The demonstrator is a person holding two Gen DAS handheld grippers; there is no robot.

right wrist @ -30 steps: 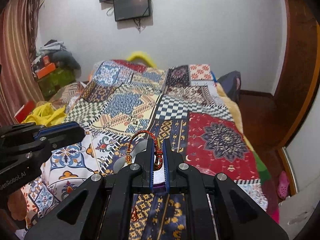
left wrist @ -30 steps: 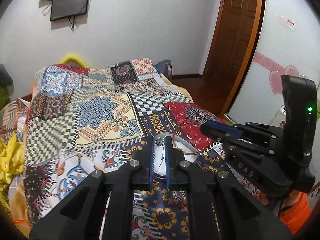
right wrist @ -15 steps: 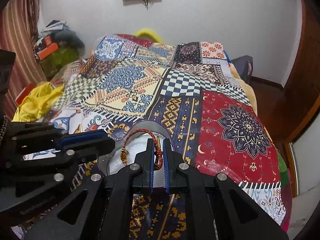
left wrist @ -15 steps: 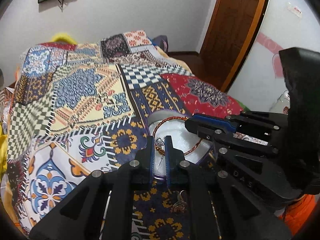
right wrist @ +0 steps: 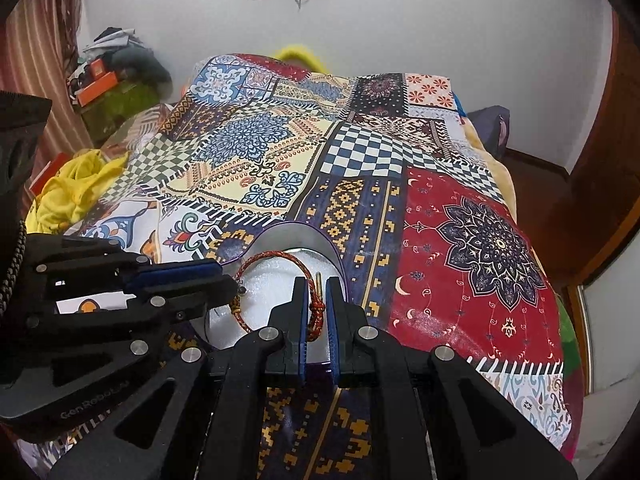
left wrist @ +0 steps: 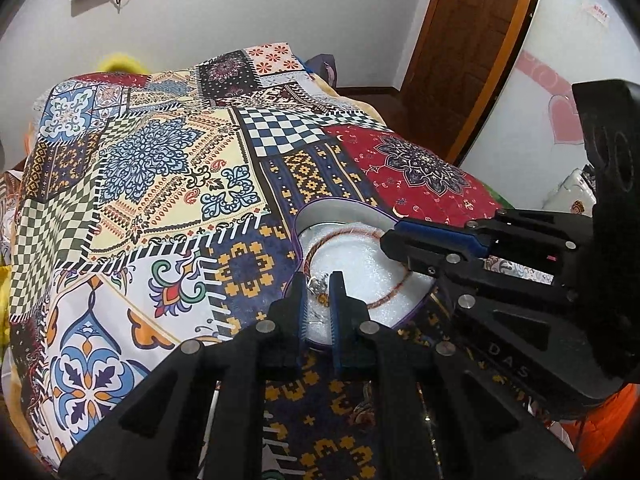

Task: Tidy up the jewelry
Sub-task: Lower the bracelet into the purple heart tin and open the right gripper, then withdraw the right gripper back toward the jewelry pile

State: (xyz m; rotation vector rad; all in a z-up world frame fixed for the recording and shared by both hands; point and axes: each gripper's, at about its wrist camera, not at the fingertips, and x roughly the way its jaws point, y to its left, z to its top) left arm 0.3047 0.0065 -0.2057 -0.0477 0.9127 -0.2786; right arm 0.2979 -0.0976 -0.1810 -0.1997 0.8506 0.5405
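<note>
A round tin with a white foam lining lies open on the patchwork bedspread; it also shows in the right wrist view. My right gripper is shut on a red-orange braided cord bracelet, whose loop hangs over the foam. In the left wrist view the bracelet curves over the lining. My left gripper is shut on a thin silver chain, just above the tin's near rim. The two grippers almost touch over the tin.
The tin's lid stands up behind the lining. A small piece of jewelry lies on the blue cloth near me. Yellow clothes pile at the bed's left. A wooden door is at right.
Both grippers have come down and forward over the tin. The bracelet loop and the silver chain now hang just over the white lining.
</note>
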